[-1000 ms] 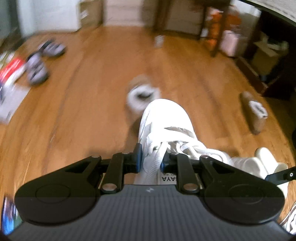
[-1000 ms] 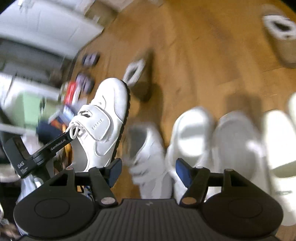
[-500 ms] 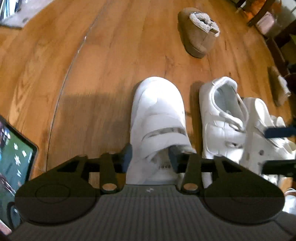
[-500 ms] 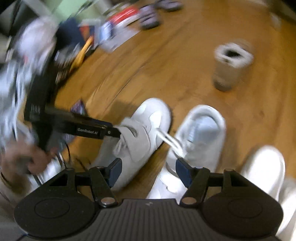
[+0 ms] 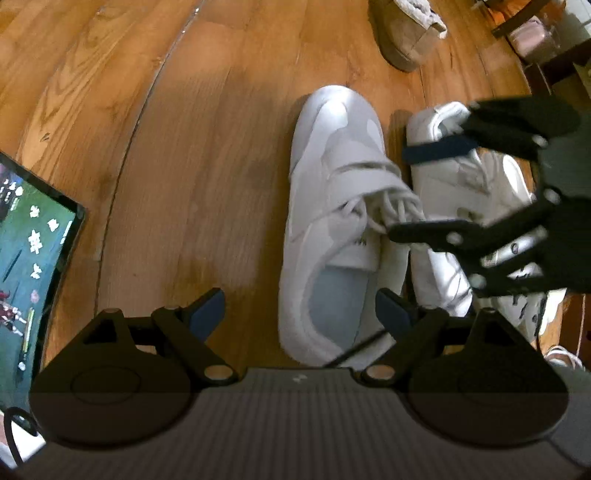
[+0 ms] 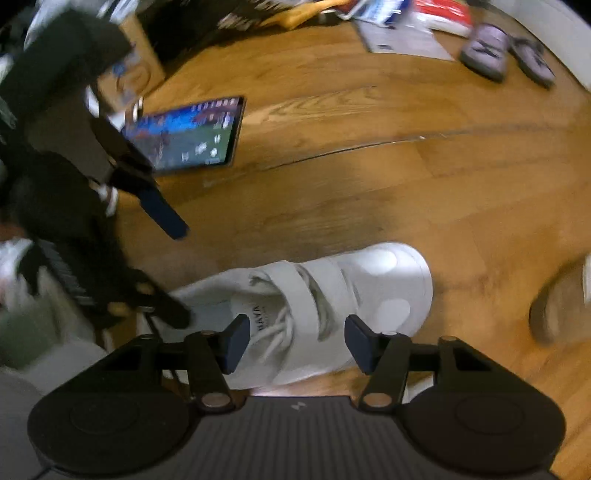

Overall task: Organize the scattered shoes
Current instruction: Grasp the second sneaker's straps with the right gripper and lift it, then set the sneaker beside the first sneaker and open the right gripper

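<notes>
On the wood floor [image 5: 221, 147], a white sneaker [image 5: 332, 221] stands just set down beside its mate [image 5: 443, 192]. The left gripper [image 5: 299, 314] has just opened wide, releasing it; the right gripper [image 6: 291, 341], half-spread, has been closing above the strap. Next likely: nudging the pair parallel.

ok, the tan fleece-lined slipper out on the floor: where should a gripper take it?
Probably at the open heel collar of the tan slipper, coming from above, one finger inside the fleece opening and one outside the wall. It sits upright on its sole on the wood floor, clear of the white sneakers, and the body looks wider than the collar wall.
</notes>
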The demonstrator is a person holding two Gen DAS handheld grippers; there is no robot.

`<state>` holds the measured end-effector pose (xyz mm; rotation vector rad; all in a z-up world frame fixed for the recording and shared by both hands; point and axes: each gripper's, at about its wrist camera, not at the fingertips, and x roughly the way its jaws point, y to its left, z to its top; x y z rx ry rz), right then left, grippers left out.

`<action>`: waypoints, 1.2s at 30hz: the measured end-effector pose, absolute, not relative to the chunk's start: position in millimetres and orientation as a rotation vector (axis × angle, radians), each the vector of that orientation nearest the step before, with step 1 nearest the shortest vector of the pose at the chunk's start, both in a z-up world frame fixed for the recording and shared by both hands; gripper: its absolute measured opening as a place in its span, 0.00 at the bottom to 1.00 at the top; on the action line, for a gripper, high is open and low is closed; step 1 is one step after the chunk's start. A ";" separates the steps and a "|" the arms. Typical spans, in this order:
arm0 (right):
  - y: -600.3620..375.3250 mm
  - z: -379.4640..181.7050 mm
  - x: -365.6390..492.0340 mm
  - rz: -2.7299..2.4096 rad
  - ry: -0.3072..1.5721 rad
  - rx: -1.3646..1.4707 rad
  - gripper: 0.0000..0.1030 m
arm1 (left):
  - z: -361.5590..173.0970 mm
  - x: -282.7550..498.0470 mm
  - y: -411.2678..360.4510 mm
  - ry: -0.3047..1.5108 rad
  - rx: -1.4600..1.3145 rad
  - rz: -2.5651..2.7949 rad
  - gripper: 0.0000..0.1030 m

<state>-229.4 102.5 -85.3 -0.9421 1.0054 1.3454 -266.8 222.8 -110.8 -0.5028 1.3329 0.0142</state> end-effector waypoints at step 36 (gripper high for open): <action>-1.8 -159.7 -130.7 0.265 1.890 0.815 0.34 | -58.7 -246.7 256.2 1.164 -0.514 0.010 0.88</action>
